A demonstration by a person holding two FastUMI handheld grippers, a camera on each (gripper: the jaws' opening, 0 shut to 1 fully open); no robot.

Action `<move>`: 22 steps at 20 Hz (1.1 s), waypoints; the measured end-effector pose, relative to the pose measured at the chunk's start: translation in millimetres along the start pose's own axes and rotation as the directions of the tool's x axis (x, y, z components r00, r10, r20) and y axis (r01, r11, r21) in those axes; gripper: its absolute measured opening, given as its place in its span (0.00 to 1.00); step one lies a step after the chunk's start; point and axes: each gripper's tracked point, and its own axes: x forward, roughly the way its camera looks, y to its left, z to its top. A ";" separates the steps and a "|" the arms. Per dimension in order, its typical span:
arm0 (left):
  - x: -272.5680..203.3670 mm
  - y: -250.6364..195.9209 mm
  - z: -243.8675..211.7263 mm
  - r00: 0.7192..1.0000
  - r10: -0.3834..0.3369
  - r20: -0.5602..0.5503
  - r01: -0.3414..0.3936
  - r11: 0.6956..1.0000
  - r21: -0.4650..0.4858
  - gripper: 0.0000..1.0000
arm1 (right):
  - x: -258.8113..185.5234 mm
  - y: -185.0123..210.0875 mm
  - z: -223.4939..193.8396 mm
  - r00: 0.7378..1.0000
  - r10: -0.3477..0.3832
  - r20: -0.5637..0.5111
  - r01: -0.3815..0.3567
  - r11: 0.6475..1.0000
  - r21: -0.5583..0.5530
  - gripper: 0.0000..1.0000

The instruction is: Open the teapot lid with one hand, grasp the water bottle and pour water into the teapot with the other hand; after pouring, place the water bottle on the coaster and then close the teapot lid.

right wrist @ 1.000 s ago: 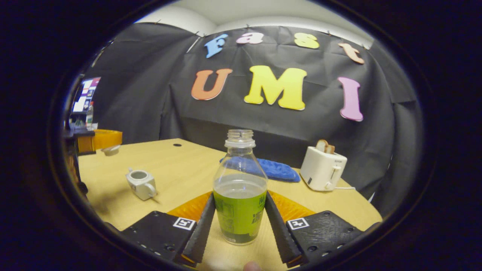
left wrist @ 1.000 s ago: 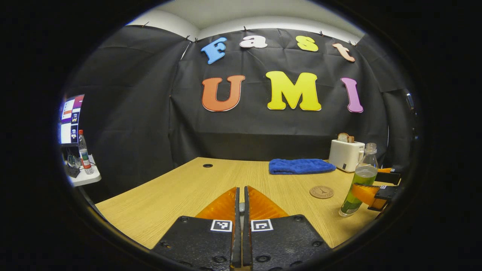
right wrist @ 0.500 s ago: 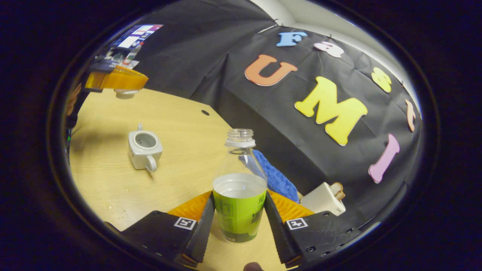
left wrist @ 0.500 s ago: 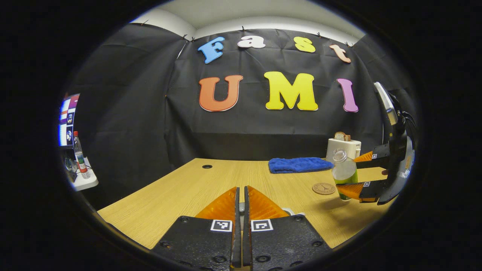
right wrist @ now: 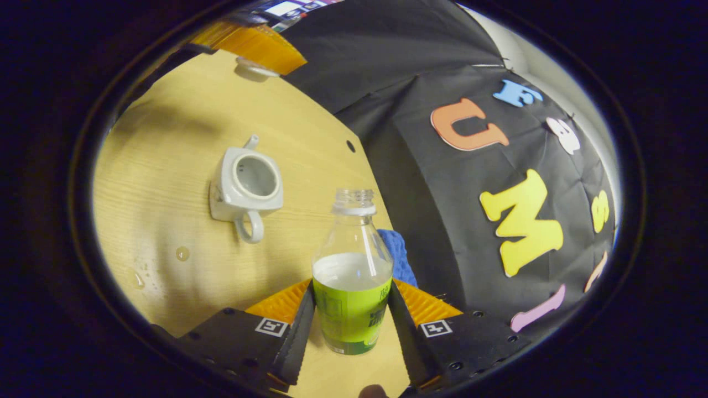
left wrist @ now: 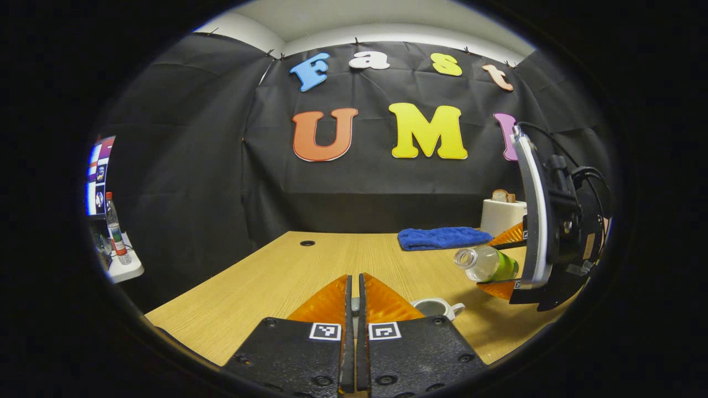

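Right gripper (right wrist: 351, 326): both fingers pinch the labelled lower body of the water bottle (right wrist: 352, 287), one on each side. The bottle is uncapped, roughly half full, and tipped well over; in the left gripper view it lies almost level at about 3 o'clock, mouth toward the teapot. No stream is leaving the mouth, so I judge the pour not yet begun.

Left gripper (left wrist: 354, 309): fingers pressed nearly together. A small pale piece sits in the slit between them. In the right gripper view, at 11 o'clock near the top edge, the same gripper carries the teapot lid (right wrist: 255, 67), so I take it to be pinching the lid, held aloft and well apart from the pot.

Teapot (right wrist: 246, 185): white, lid off, opening bare. It stands on the wooden table (right wrist: 166, 166), at 10 o'clock from the bottle, handle toward me, spout away. A few drops lie on the table (right wrist: 182, 254) at 8 o'clock.

Farther back, left gripper view: blue towel (left wrist: 442, 238) at 2 o'clock, white toaster (left wrist: 502, 215) behind it.

Status, my judgement: lid opened, bottle grasped and tilted. Left to do: pour, set bottle on coaster, close lid.
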 end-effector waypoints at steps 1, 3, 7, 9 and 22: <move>0.0 2.0 -0.5 1.000 -0.001 -0.003 0.001 1.000 -0.005 0.04 | 2.1 1.1 4.0 1.000 -0.005 0.004 0.005 0.999 -0.045 0.72; -0.2 7.6 -2.2 1.000 0.006 -0.005 -0.007 1.000 -0.009 0.04 | 6.5 1.0 10.2 1.000 -0.021 0.017 0.023 0.992 -0.122 0.72; -0.5 13.8 -7.8 1.000 0.007 -0.017 -0.007 1.000 -0.014 0.04 | 6.8 2.3 24.4 0.997 -0.069 0.047 0.078 0.964 -0.256 0.72; -1.3 15.0 -9.8 1.000 0.002 -0.023 -0.002 1.000 -0.012 0.04 | 9.4 2.8 29.0 0.995 -0.081 0.059 0.095 0.950 -0.296 0.71; -3.9 25.8 -16.9 0.999 -0.007 -0.036 0.007 1.000 0.012 0.04 | 10.6 -12.5 53.0 0.966 -0.207 0.157 0.259 0.815 -0.519 0.71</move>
